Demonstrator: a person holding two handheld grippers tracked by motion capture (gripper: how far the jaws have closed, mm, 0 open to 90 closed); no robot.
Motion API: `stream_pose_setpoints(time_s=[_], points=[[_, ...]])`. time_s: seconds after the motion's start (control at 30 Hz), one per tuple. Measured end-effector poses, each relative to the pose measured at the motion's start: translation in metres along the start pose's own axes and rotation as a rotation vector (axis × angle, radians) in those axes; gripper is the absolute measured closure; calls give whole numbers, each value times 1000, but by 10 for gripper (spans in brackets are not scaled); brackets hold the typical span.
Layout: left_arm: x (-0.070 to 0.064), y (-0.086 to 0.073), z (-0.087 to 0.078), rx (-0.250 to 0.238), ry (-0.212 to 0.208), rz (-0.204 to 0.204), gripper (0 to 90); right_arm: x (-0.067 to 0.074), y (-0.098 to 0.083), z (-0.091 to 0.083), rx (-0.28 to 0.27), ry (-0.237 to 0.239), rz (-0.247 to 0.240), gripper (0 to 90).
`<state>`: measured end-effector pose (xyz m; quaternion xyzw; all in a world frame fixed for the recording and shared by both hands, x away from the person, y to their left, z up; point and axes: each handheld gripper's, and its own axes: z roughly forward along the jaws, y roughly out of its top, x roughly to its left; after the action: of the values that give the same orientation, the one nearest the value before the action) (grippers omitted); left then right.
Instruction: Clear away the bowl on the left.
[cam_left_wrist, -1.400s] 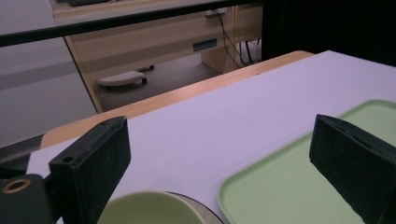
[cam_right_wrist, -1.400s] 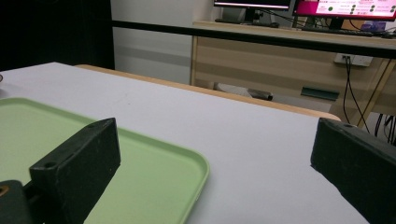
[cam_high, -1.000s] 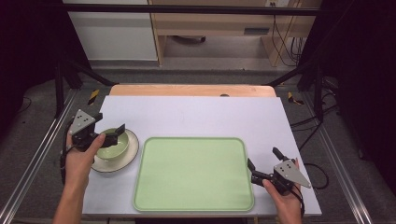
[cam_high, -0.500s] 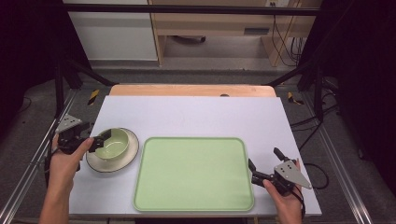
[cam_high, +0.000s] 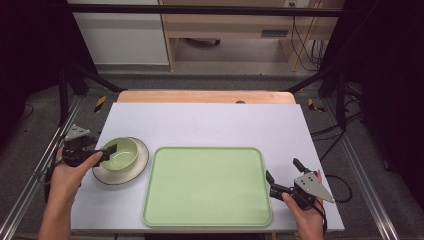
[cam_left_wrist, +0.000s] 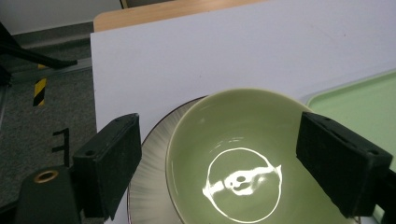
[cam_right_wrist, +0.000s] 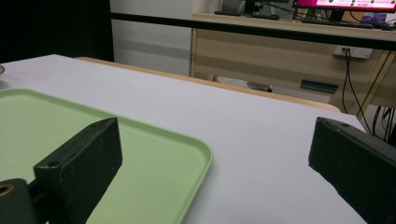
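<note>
Right gripper (cam_high: 280, 187) idles with jaws wide at the tray's (cam_high: 207, 187) near right corner, while the left gripper (cam_high: 102, 152), jaws spread wide either side of the bowl (cam_high: 120, 153) on its plate (cam_high: 137, 167) left of the tray, is nearer; its own view shows the bowl empty.

Lab, black frame (cam_high: 200, 9), floor cables (cam_high: 305, 37), monitor (cam_right_wrist: 345, 3)
</note>
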<state>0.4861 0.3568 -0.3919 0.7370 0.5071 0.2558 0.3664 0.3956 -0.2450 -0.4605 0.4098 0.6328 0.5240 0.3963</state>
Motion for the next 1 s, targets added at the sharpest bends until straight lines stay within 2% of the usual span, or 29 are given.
stream_pose_setpoints(time_s=[0.13,0.23,0.3,0.37,0.47,0.7,0.9,1.0], points=[[3,-3,-1,17,16,-12,172,0,0,0,-2,1,-1,29],[5,-5,1,34,12,-26,236,0,0,0,3,1,2,30],[7,-7,4,59,15,-34,250,0,0,0,3,-3,2,31],[8,-11,11,93,18,-45,301,0,-1,-1,7,-5,2,33],[10,-16,16,118,16,-63,358,1,-1,-1,8,-1,3,33],[15,-18,25,144,11,-91,476,-1,-1,0,6,-1,15,34],[22,-22,28,152,4,-121,516,-1,-1,5,10,6,16,35],[25,-24,29,162,-5,-138,569,0,-2,7,17,12,14,35]])
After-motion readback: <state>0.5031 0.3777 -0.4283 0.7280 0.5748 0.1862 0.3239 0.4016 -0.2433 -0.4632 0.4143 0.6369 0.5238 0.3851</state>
